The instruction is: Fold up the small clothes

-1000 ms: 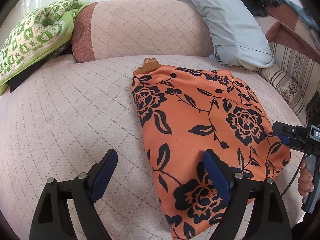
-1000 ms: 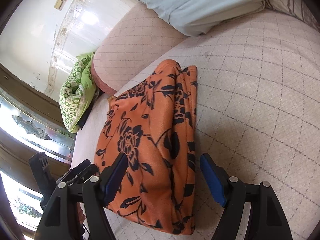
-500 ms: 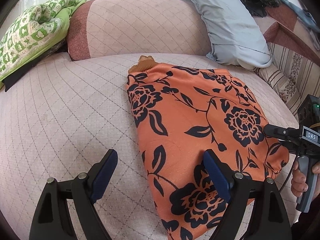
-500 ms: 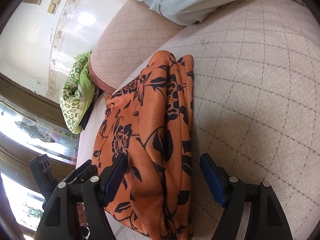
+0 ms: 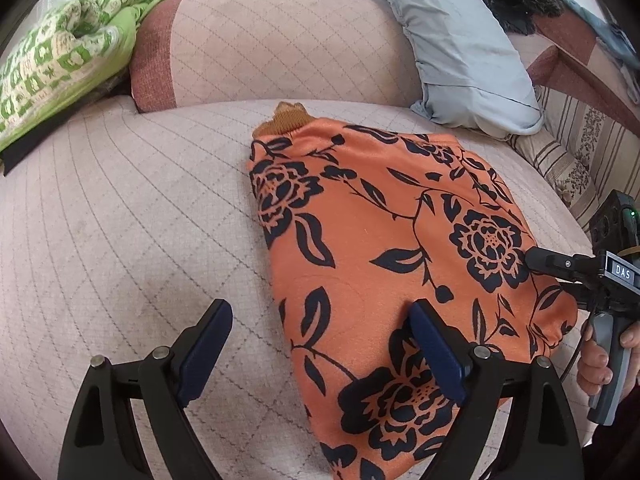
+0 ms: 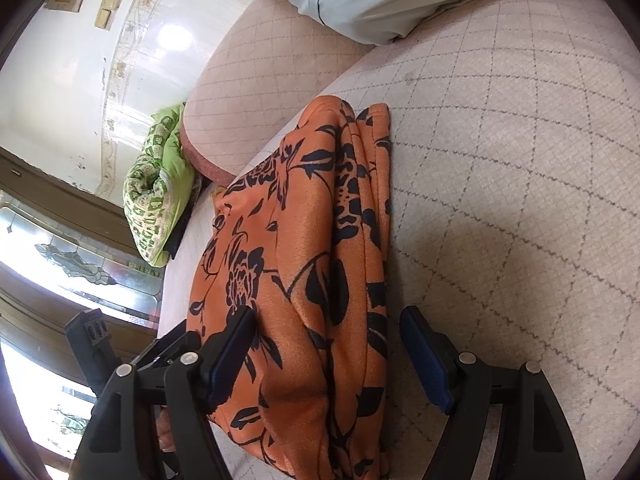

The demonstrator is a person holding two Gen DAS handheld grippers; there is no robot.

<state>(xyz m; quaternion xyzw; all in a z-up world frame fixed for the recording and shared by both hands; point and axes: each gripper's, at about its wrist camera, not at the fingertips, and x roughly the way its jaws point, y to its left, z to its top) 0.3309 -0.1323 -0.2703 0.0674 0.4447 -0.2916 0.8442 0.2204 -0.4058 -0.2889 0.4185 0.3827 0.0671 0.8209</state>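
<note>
**Folded orange garment on the sofa seat, both grippers wide around its edges**

The orange floral garment (image 5: 384,264) lies folded on the quilted pink sofa seat (image 5: 120,208), its brown ribbed collar (image 5: 286,120) pointing toward the backrest cushion (image 5: 276,44). In the right wrist view its stacked layers show along 1 side edge (image 6: 360,208).

The left gripper (image 5: 320,350) hovers low over the near end of the garment, its jaws wide and opening a little; 1 blue pad (image 5: 436,356) sits over the printed cloth, the other (image 5: 204,348) over bare seat, and I see no pinch on the fabric.

The right gripper (image 6: 328,360) stands wide too, straddling the garment's layered edge, with cloth between the pads but neither pressing in. From the left view it reaches in at the garment's far side (image 5: 560,264), a person's hand (image 5: 600,356) on its handle.

A green patterned blanket (image 5: 60,76) rests at the far left, a pale blue pillow (image 5: 460,48) behind.
</note>
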